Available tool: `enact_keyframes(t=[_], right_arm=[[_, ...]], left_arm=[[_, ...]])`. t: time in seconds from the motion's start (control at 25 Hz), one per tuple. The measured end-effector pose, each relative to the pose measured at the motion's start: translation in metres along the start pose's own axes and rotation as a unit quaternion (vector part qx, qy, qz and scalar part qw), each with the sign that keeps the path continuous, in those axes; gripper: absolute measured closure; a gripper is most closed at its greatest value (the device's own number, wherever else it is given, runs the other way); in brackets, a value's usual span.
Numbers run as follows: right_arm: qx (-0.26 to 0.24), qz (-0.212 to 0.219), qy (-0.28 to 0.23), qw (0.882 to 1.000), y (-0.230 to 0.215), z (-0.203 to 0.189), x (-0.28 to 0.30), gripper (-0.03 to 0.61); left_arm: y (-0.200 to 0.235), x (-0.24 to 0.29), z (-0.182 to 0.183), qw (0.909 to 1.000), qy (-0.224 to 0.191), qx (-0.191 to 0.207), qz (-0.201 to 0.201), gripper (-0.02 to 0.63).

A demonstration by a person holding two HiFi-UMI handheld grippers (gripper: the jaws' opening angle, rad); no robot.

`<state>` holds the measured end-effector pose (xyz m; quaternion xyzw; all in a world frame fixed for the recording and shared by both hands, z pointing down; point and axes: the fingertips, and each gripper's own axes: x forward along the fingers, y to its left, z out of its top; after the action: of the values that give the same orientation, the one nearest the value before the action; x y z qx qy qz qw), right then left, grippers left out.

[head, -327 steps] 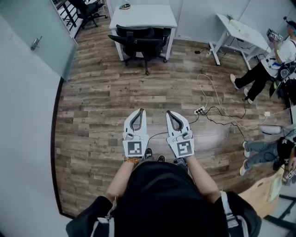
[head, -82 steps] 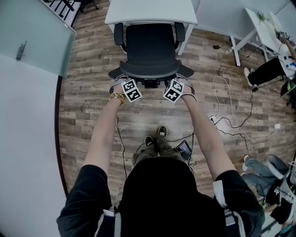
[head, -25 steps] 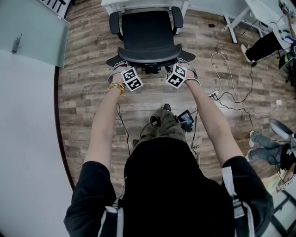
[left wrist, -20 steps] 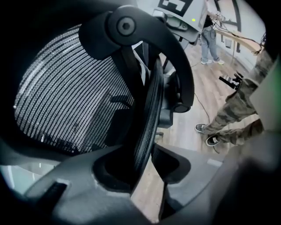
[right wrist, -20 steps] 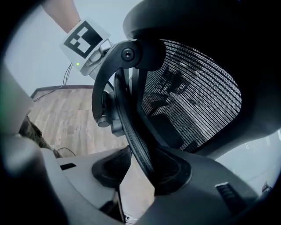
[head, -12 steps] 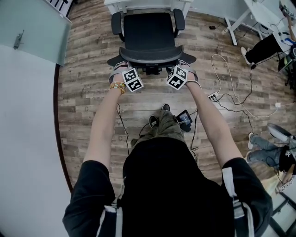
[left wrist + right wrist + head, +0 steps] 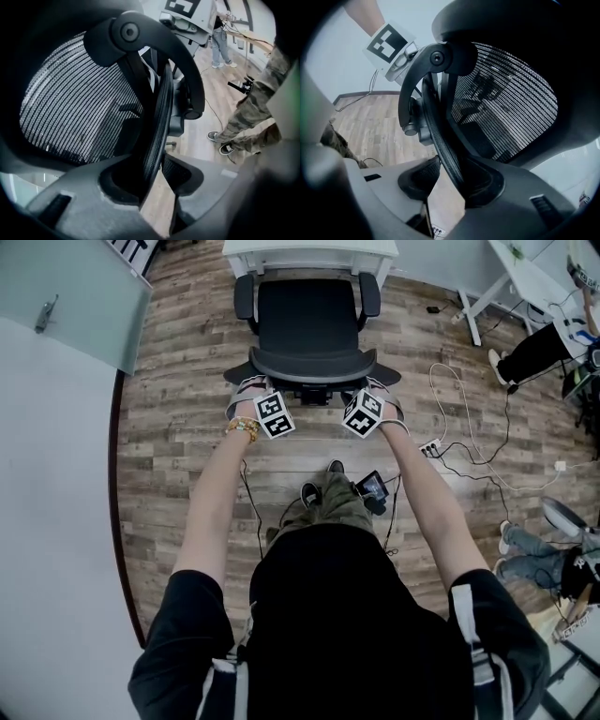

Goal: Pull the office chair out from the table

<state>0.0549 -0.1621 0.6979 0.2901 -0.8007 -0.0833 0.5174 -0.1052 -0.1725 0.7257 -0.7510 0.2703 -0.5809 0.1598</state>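
- While the office chair [image 7: 307,320] stands on the wooden floor [image 7: 169,446] with its seat front near the white table [image 7: 309,254], its backrest [image 7: 312,364] faces the person.
- The left gripper [image 7: 251,395] sits at the left end of the backrest's top edge. Its jaws are clamped on the mesh rim [image 7: 157,136], which runs up between them.
- The right gripper [image 7: 382,395] sits at the right end of the same edge and grasps the rim there likewise.
- Both cubes hang just behind the backrest.

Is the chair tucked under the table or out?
Out: in the head view the office chair shows its seat and both armrests on the near side of the table edge.
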Motion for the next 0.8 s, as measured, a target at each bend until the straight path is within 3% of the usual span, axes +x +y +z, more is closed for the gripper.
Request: enact_keyframes(t=[0.8], right_arm=[[0.002,-0.005,-0.006,1.0,0.024,-0.004,-0.015,0.44]], left_arm=[[-0.021,-0.017,-0.002,0.9999,-0.004,0.007,0.01,0.453]])
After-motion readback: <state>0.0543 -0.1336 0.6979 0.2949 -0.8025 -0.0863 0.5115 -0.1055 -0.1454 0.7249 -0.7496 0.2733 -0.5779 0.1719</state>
